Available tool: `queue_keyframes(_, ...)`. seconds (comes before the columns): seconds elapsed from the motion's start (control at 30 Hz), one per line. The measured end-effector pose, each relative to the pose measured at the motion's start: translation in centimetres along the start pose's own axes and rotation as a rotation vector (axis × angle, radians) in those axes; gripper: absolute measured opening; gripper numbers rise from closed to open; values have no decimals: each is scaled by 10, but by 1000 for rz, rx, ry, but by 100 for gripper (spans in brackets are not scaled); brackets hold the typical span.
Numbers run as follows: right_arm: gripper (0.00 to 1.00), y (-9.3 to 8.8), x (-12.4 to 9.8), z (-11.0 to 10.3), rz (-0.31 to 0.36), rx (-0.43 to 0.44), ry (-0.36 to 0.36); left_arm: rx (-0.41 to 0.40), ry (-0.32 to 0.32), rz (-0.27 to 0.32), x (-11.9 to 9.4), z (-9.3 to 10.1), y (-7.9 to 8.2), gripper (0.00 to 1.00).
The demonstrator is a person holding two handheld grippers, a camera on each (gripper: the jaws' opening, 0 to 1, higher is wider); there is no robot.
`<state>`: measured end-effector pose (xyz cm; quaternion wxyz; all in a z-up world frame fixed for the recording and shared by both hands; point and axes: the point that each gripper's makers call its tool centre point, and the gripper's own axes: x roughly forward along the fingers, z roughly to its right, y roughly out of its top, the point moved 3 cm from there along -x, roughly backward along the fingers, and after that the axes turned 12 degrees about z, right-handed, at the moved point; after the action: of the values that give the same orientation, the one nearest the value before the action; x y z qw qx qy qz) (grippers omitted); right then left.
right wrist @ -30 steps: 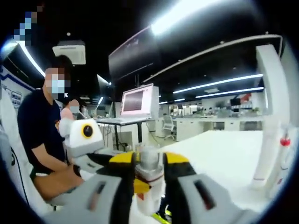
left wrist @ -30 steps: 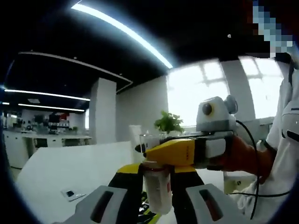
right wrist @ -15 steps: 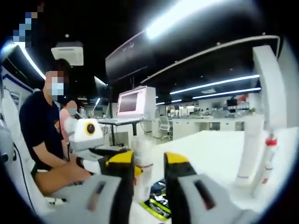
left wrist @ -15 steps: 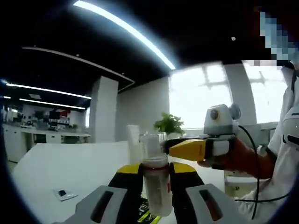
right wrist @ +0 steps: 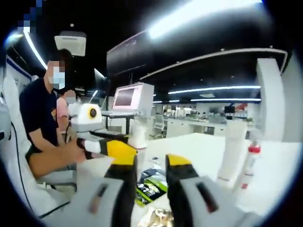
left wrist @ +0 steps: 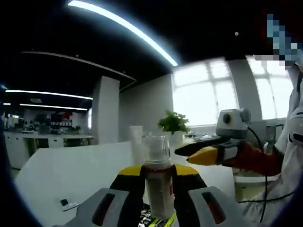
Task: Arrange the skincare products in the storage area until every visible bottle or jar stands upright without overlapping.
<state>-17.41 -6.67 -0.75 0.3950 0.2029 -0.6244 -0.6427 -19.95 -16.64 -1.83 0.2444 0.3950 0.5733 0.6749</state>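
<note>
Right gripper (right wrist: pixel 150 177): a second ago its jaws were closed on the clear-capped bottle (left wrist: pixel 158 182) together with the left gripper (left wrist: pixel 158 189); the bottle has been released and the jaws are now seen parted with nothing between them
Position of right gripper: drawn back from directly over the bottle to the right side of the left gripper view, well apart from the cap
Bottle: now held upright by the left gripper alone, its clear cap fully uncovered
Dark green sachets (right wrist: pixel 150 188): brought into sight on the white table (right wrist: pixel 208 146) between the right gripper's jaws
</note>
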Motion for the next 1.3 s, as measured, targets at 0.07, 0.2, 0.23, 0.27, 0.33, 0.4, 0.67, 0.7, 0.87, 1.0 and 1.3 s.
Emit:
queue_keyframes(0.07, 24, -2, -4, 1, -5, -1, 5, 1, 4, -3, 4, 0, -2, 22)
queue_keyframes(0.2, 28, -8, -11, 2, -38, -19, 10, 0, 19, -10, 10, 0, -3, 22)
queue_keyframes(0.23, 29, -10, -14, 4, -42, -24, 4, 1, 24, -10, 12, 0, -4, 22)
queue_keyframes(0.27, 29, -10, -15, 6, -44, -24, 3, 5, 29, -10, 14, -1, -4, 22)
queue_keyframes(0.33, 32, -14, -21, 10, -55, -9, -9, 2, 45, -20, 17, -3, -6, 22)
queue_keyframes(0.4, 35, -17, -25, 15, -66, 3, -18, 3, 55, -24, 20, -5, -8, 22)
queue_keyframes(0.67, 42, -25, -42, 22, -91, -14, -47, -62, 35, 66, 38, -11, -2, 22)
queue_keyframes(0.7, 43, -25, -45, 24, -92, -21, -53, -65, 24, 74, 40, -11, -2, 22)
queue_keyframes(0.87, 60, -25, -58, 30, -98, -28, -85, -52, -10, 83, 55, -11, -1, 22)
queue_keyframes(1.0, 63, -25, -69, 35, -83, -5, -112, -53, -23, 75, 65, -13, -6, 22)
queue_keyframes(1.3, 69, -33, -92, 44, -83, 12, -171, -101, -39, 101, 90, -17, -11, 22)
